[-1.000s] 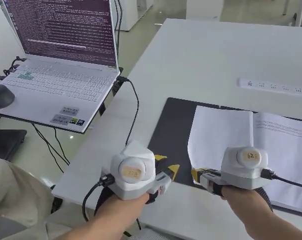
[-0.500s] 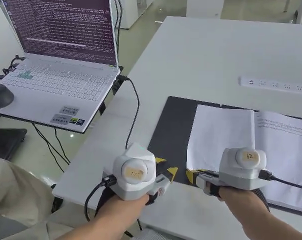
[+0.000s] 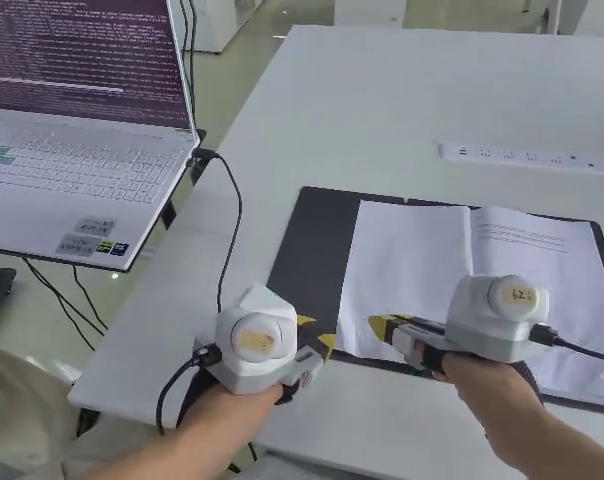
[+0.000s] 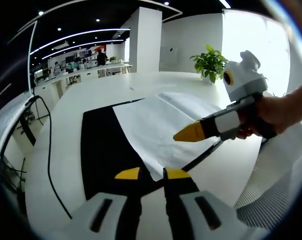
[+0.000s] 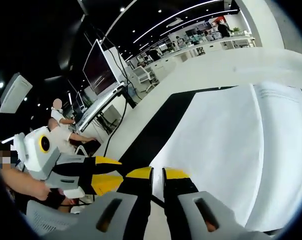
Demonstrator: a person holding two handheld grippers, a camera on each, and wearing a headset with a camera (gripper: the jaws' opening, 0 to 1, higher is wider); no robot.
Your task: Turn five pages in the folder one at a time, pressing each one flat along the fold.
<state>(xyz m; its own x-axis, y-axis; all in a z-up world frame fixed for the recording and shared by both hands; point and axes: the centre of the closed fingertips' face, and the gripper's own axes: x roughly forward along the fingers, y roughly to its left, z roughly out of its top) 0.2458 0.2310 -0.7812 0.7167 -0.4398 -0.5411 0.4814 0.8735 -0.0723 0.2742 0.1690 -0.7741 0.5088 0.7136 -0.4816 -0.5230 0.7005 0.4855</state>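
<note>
My left claw (image 3: 317,332) in the head view hangs slightly parted and empty over the open folder's (image 3: 312,250) black cover. In the left gripper view, the right claw (image 4: 183,135) nears the page (image 4: 156,125). The right gripper view shows its jaws closed, holding nothing.

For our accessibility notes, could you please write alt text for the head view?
The left gripper and right gripper, hand-held, point toward each other over the near edge of an open black folder with white pages on a white table; an open laptop sits at left.
</note>
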